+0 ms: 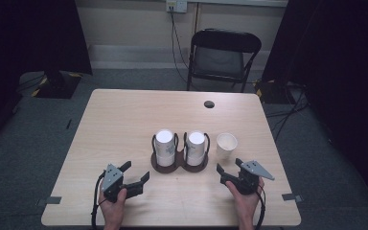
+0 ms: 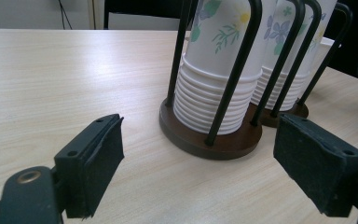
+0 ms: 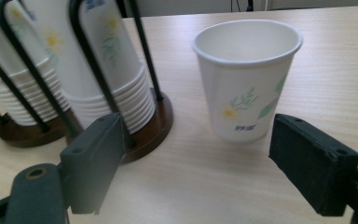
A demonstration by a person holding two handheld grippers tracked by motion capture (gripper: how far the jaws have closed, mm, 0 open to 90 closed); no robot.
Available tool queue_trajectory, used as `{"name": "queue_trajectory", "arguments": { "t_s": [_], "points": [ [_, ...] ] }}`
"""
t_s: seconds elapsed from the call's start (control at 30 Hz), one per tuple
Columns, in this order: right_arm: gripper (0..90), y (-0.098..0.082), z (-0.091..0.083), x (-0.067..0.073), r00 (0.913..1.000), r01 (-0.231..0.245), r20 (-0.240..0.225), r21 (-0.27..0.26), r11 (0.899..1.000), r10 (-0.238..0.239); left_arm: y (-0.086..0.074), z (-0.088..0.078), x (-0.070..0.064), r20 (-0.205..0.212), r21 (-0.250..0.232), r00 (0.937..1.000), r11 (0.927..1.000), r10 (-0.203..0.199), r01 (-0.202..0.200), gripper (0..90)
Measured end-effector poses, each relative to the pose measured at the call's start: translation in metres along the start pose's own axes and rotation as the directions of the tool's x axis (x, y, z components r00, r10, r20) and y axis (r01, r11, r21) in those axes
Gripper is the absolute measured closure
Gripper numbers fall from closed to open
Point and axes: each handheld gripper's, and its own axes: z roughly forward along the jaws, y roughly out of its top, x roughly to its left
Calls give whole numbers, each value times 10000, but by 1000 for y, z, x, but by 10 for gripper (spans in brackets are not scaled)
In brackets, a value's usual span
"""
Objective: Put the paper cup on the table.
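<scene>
A: Where is the single paper cup [image 1: 226, 146] standing?

B: It is standing upright on the wooden table [image 1: 124, 120], mouth up, just to the right of the cup holder [image 1: 179, 165]. In the right gripper view the single paper cup [image 3: 246, 84] is showing a small flower and leaf print, and it is standing apart from the holder's brown base.

A: What is the right gripper [image 1: 230, 171] doing?

B: A hand is holding it at the near right of the table, near the cup. Its jaws are standing wide apart and nothing is sitting between them; the cup is a little beyond them.

A: And the left gripper [image 1: 136, 171]?

B: It is resting at the near left, held by the other hand, pointing toward the holder. Its jaws are also spread wide and are gripping nothing.

A: What is the holder carrying?

B: Two stacks of cups [image 2: 223, 74], upside down, side by side inside black wire loops, each on a round brown base
</scene>
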Motion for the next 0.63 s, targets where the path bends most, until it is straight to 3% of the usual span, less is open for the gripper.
{"name": "queue_trajectory", "arguments": {
  "t_s": [0.2,0.27,0.43,0.63],
  "points": [
    [154,-17,-12,12,9997,97,235,-187,9998,-92,0,0,0,-68,-24,10000,10000,-12,12,155],
    [141,-19,-12,12,9999,99,75,-214,9997,-98,0,0,-1,-82,-38,10000,10000,-12,12,155],
    [165,-21,-15,15,9991,396,171,-474,9981,-389,0,0,-1,-107,-37,9999,10000,-33,33,155],
    [165,-20,-15,13,9997,185,147,-483,9987,-178,0,-1,0,-57,-90,10000,10000,3,-4,155]
  ]
}}
